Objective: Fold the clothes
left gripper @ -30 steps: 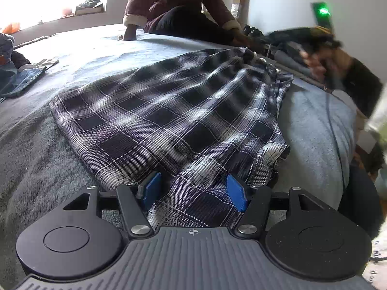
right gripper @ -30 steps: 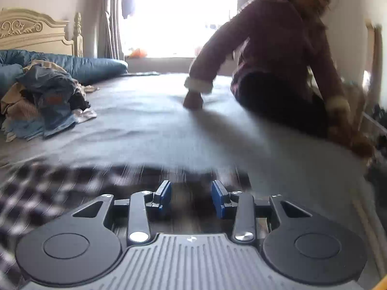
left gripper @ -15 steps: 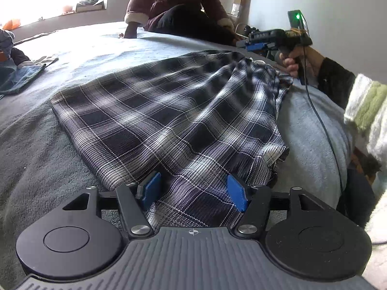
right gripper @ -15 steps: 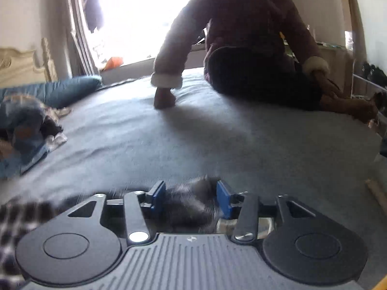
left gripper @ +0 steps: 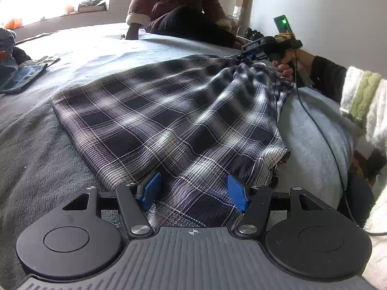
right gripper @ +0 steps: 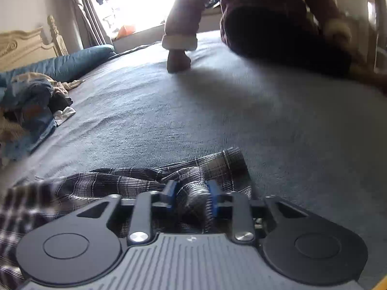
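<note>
Fingers (right gripper: 170,193) of R gripper (right gripper: 191,197) closing on bunched plaid cloth (left gripper: 174,116) edge.

navy-white plaid garment (left gripper: 174,111), grey blanket (left gripper: 43,149)

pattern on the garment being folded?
Dark navy and white plaid garment; clearest in the left wrist view.

No readable text, label or number anywhere (any print on the far gripper is blurred past reading).
</note>
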Motion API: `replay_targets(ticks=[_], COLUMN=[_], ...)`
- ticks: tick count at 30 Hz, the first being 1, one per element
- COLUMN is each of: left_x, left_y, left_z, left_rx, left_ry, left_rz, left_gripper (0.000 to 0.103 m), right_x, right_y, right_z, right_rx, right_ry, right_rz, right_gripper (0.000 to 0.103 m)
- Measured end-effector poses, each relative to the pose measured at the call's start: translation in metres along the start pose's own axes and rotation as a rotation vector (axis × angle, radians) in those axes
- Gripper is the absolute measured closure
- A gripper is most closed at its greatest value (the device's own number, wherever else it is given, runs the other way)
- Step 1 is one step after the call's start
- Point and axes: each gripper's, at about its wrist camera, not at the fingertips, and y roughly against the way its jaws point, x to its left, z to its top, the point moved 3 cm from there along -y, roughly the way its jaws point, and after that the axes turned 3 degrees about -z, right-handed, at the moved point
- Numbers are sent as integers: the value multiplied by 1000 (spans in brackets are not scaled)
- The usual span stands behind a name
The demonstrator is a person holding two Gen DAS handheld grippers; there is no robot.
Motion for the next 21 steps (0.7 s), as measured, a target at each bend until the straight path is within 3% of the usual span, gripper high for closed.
replay_targets(ticks=[2,11,21], left_x=[1,1,-3], left_y=[0,-1,-4], left_z=[2,10,11], left_rx=[-1,-14,-14], left_ry=[11,14,-12], left_rz=[2,14,26], left_gripper=[42,42,42], right_x=[5,13,6], right_y=[9,12,-7], right_z=[0,3,1], right_rx=[-34,-115,-114], right_ry=[29,73,118], right_rz=[-24,-117,-182], right_gripper=[87,91,93])
